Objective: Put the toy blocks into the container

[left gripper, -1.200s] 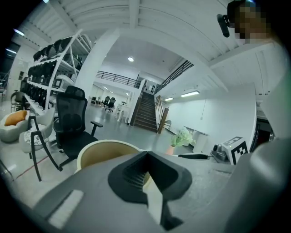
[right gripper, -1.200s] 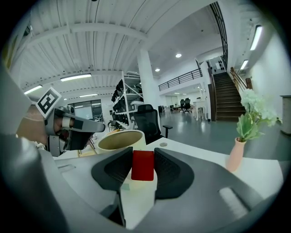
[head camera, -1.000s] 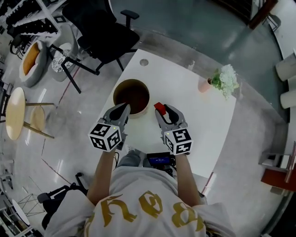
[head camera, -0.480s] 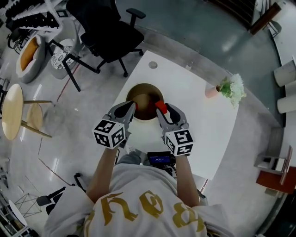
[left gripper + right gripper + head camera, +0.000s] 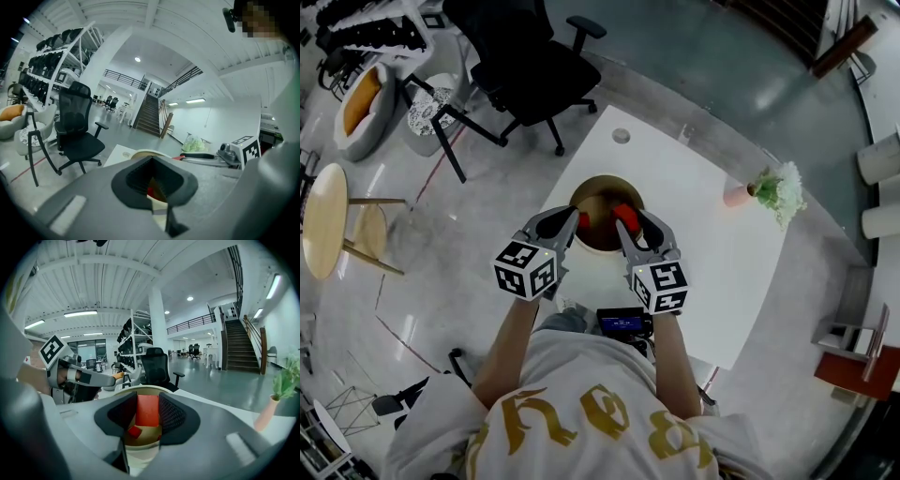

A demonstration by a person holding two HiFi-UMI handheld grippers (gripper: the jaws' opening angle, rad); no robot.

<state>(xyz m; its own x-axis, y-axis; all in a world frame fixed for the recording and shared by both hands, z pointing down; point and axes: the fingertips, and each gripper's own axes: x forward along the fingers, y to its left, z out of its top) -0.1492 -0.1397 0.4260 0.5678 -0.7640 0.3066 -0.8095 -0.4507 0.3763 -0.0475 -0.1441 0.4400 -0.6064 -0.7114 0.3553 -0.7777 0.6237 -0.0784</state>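
An upright red block (image 5: pixel 147 409) is clamped in the right gripper (image 5: pixel 628 219) jaws, directly over the mid-frame container (image 5: pixel 606 179) (a second block (image 5: pixel 583 220) is clamped by the left gripper (image 5: pixel 577 224)).

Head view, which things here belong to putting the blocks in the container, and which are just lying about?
Job: container; left claw gripping the left block, red; right claw gripping the right block, red; small red piece inside the container.

Lying about: potted plant; black office chair; round wooden table; dark device at the white table's near edge.
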